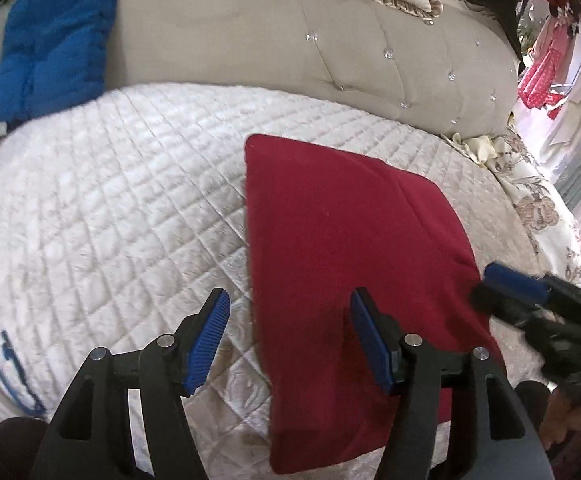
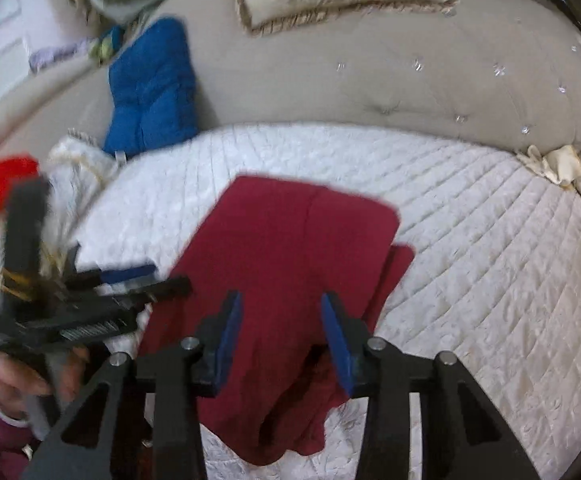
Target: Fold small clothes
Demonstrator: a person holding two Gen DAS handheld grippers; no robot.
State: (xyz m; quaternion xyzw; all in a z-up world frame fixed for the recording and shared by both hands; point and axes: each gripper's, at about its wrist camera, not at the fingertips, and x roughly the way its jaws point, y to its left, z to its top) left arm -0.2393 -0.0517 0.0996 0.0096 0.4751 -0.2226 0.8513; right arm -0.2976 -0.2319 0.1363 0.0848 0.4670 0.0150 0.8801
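My left tool [image 1: 288, 312] points steeply down with its jaws spread wide and nothing between the pads. My right tool [image 2: 280, 316] angles down the same way, jaws parted and gripping nothing, just beside the left one.

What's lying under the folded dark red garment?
The dark red garment lies flat on the white quilted cover. A lower red layer pokes out on one side; anything else beneath is hidden.

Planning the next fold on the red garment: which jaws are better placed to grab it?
Probably right: the right gripper hangs open directly over the red garment; the left gripper straddles its edge.
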